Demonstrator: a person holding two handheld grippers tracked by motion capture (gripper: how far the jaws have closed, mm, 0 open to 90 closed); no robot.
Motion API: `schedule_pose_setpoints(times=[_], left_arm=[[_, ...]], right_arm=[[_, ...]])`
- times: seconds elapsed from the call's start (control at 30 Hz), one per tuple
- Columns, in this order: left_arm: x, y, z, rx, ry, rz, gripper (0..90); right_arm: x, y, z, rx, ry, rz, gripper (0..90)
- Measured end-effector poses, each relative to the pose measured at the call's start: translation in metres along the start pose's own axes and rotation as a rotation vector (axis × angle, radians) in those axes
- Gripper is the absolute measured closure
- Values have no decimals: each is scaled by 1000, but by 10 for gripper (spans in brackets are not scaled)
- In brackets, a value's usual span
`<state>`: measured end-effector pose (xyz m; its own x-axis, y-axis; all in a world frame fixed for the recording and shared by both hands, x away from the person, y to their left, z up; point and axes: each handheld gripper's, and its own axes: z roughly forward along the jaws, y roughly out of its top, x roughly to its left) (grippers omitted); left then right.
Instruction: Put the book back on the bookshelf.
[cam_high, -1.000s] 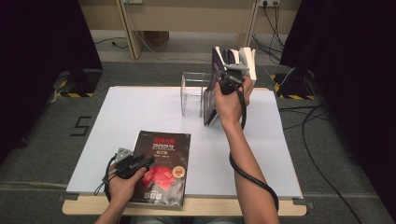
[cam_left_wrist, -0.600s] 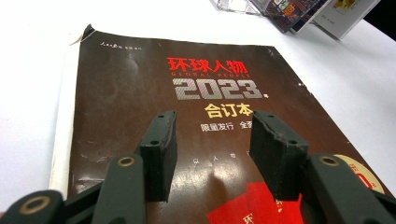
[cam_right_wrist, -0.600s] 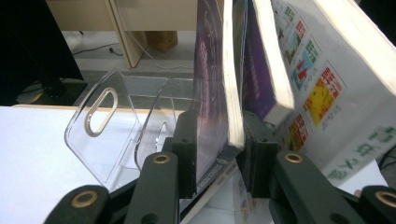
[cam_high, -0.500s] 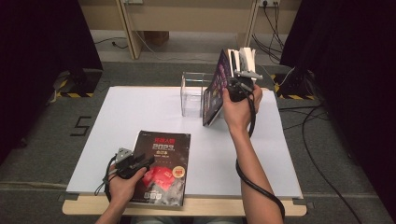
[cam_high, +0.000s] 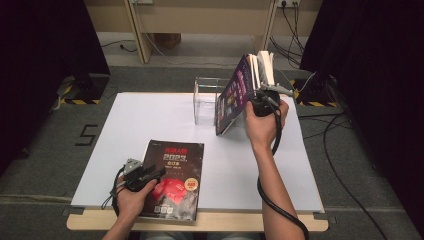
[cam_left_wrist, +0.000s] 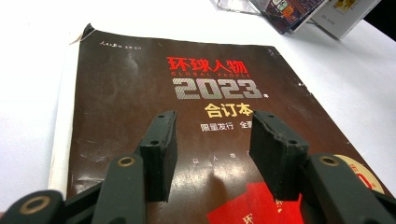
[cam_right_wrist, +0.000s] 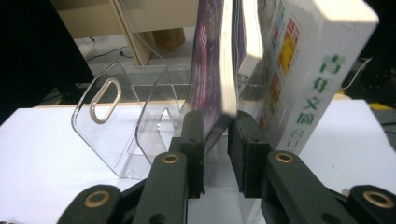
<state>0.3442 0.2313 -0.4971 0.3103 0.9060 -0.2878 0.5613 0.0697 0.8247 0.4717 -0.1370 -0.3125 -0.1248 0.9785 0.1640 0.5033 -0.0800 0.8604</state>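
A dark magazine (cam_high: 175, 180) (cam_left_wrist: 187, 93) with red and white print lies flat at the table's front. My left gripper (cam_high: 156, 173) (cam_left_wrist: 210, 149) rests over its cover, open, with nothing between the pads. At the back right, a thin purple-covered book (cam_high: 232, 97) (cam_right_wrist: 210, 60) leans out of a clear acrylic book stand (cam_high: 205, 100) (cam_right_wrist: 116, 126). My right gripper (cam_high: 252, 105) (cam_right_wrist: 217, 140) has just been closing its jaws, and they now pinch the purple book's lower edge. A thick white book (cam_high: 266, 62) (cam_right_wrist: 303, 70) leans just behind it.
The white table top (cam_high: 150, 120) has bare room on its left and middle. Cables and black-yellow floor markers lie on the floor beyond the far edge. Dark curtains hang on both sides. My right gripper's cable trails along the forearm.
My right hand has moved to the right and slightly toward me, and the purple book and white books have tilted with it. My left gripper has stayed on the magazine.
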Motion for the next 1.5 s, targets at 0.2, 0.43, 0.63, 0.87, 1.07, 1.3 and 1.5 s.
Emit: schedule_pose_setpoints(times=[0.2,0.43,0.63,0.87,1.07,1.3,1.5], left_arm=[[0,0,0,0,0,-1,504],[0,0,0,0,0,1,504],[1,0,0,-2,1,0,504],[0,0,0,-3,0,1,504],[0,0,0,-3,0,2,504],[-1,0,0,1,-1,1,504],[0,0,0,-1,-3,0,504]], right_arm=[[-3,-5,-1,5,13,12,821],[-2,-6,-1,-3,13,16,838],[3,5,8,-8,-10,-1,836],[1,5,11,-16,-18,19,802],[-4,-9,12,-15,-7,60,690],[-7,-9,20,-22,9,90,648],[-3,-3,26,-31,7,84,649]])
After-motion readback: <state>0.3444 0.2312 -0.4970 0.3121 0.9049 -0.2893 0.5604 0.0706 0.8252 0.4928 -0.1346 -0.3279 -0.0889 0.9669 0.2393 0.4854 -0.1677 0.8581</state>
